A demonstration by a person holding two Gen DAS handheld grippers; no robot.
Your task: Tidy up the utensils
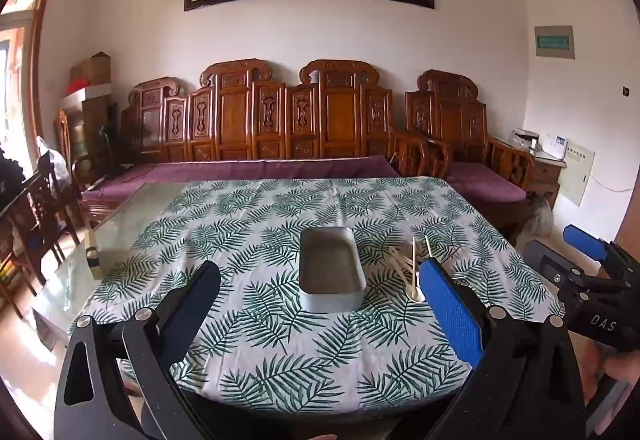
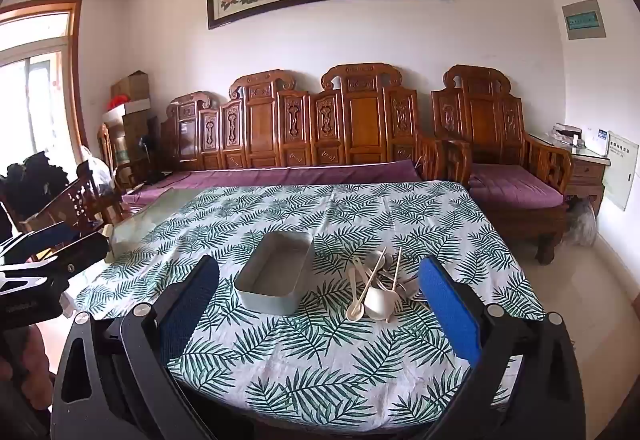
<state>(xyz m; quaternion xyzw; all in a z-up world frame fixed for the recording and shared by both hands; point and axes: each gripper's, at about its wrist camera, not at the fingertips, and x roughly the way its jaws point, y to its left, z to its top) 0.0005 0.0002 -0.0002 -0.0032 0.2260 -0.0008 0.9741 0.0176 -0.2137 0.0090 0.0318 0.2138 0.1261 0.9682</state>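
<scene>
A grey rectangular box (image 1: 331, 270) stands empty in the middle of the leaf-print tablecloth (image 1: 280, 340); it also shows in the right wrist view (image 2: 276, 274). A pile of utensils (image 2: 380, 286), cream spoons, chopsticks and metal forks, lies just right of the box; in the left wrist view the pile (image 1: 410, 268) is partly hidden behind my finger. My left gripper (image 1: 320, 304) is open and empty above the table's near edge. My right gripper (image 2: 318, 300) is open and empty, held back from the box and pile; it also shows in the left wrist view (image 1: 576, 264).
The cloth covers a glass-topped table (image 1: 132, 216) whose left part is bare. A small wooden block (image 1: 93, 256) lies on the glass at the left. A carved wooden sofa (image 1: 280, 144) with purple cushions stands behind the table. Wooden chairs (image 1: 44, 200) stand at the left.
</scene>
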